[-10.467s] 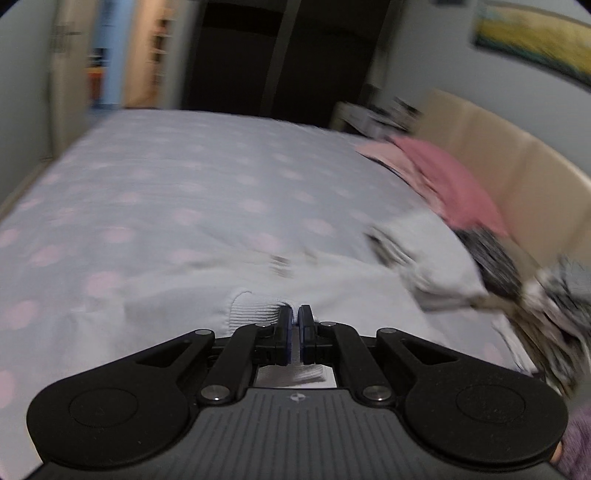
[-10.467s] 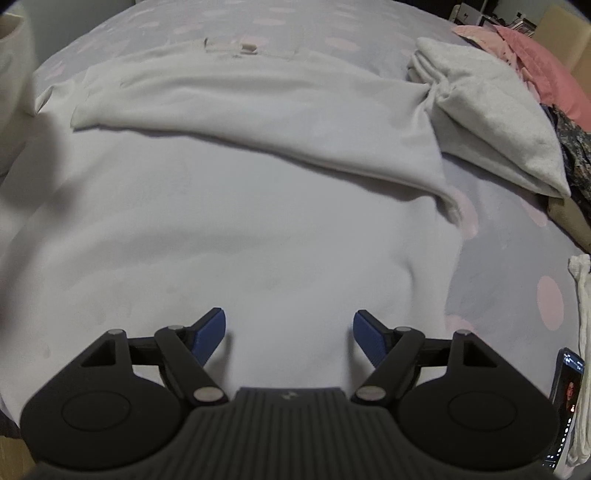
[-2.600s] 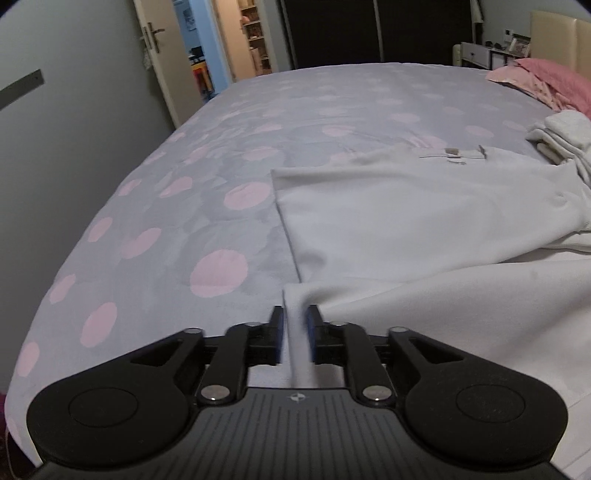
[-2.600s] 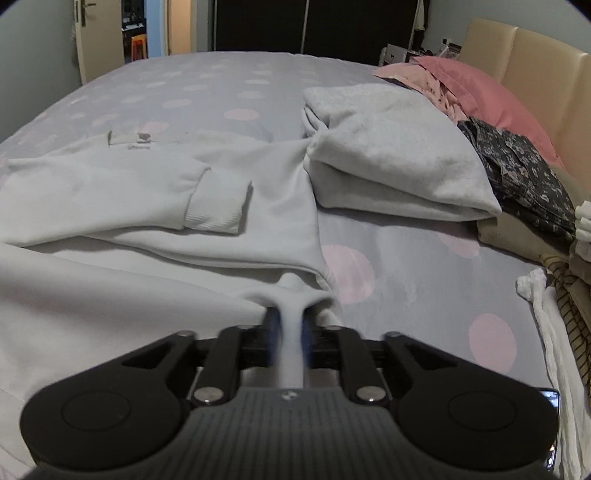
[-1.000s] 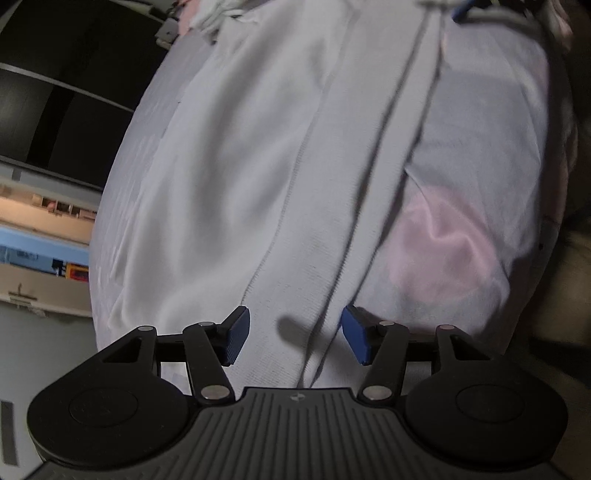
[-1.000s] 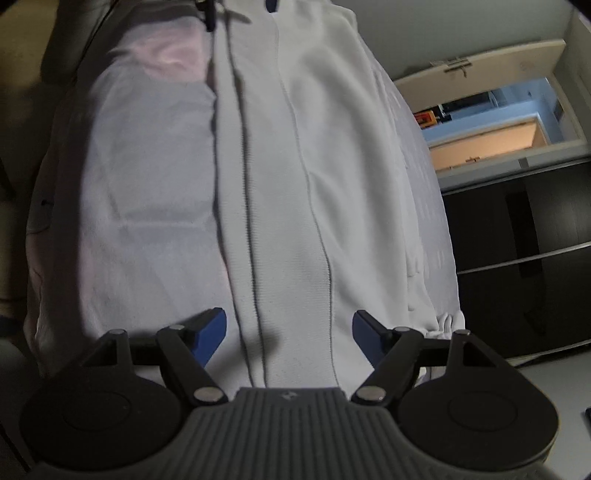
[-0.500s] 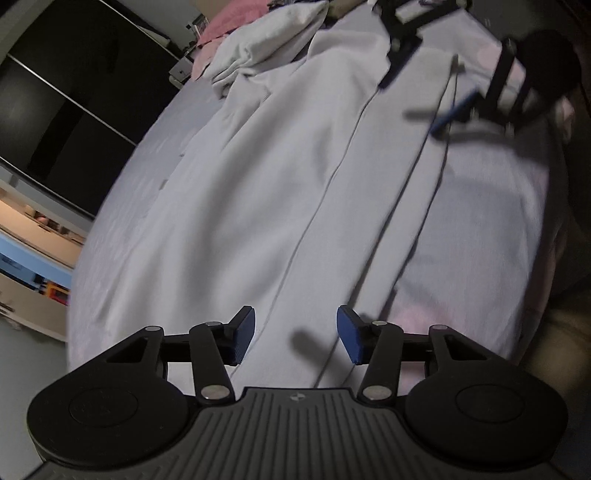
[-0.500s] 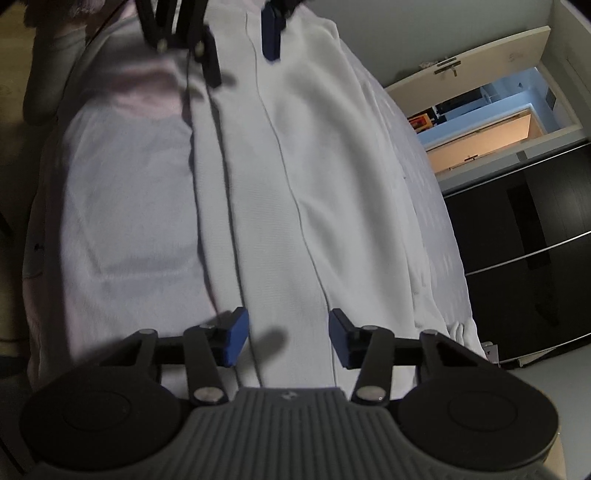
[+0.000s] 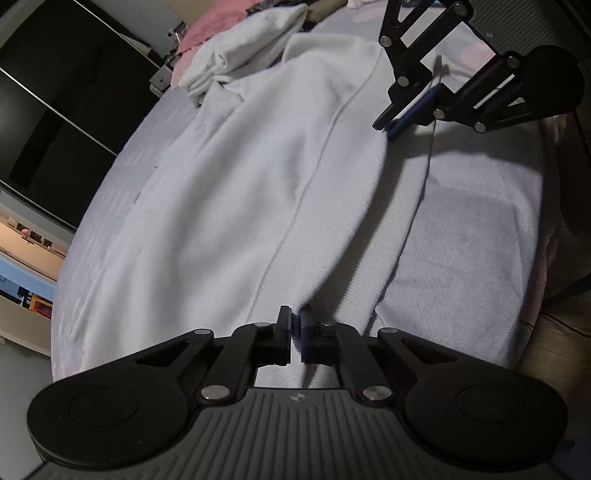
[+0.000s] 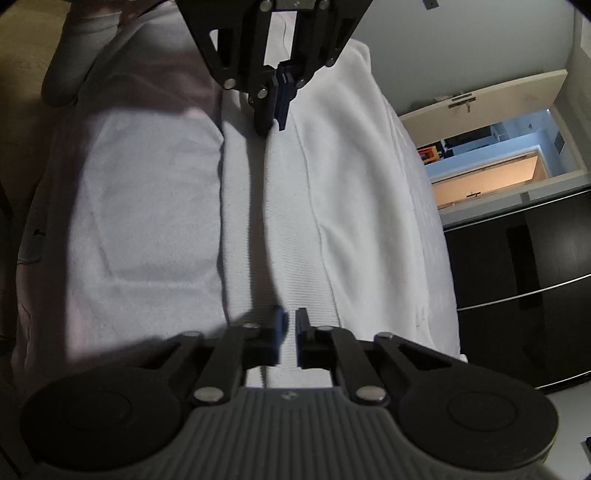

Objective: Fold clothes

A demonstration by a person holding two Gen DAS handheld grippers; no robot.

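A white sweatshirt (image 9: 240, 184) lies spread across the bed; its ribbed hem band (image 9: 325, 236) runs between the two grippers along the near bed edge. My left gripper (image 9: 295, 321) is shut on one end of the hem. My right gripper (image 10: 290, 325) is shut on the other end of the hem (image 10: 291, 206). Each gripper shows in the other's view: the right gripper (image 9: 388, 127) at the upper right, the left gripper (image 10: 275, 123) at the top. The hem is lifted slightly off the bedsheet.
The bed has a pale sheet with pink dots (image 9: 480, 236). A folded white garment (image 9: 243, 48) and a pink pillow (image 9: 199, 33) lie at the far end. Dark wardrobe doors (image 10: 524, 288) and an open doorway (image 10: 491, 162) stand beyond the bed.
Both grippers were open above the hem half a second ago. Both have now closed on the hem band, one at each end.
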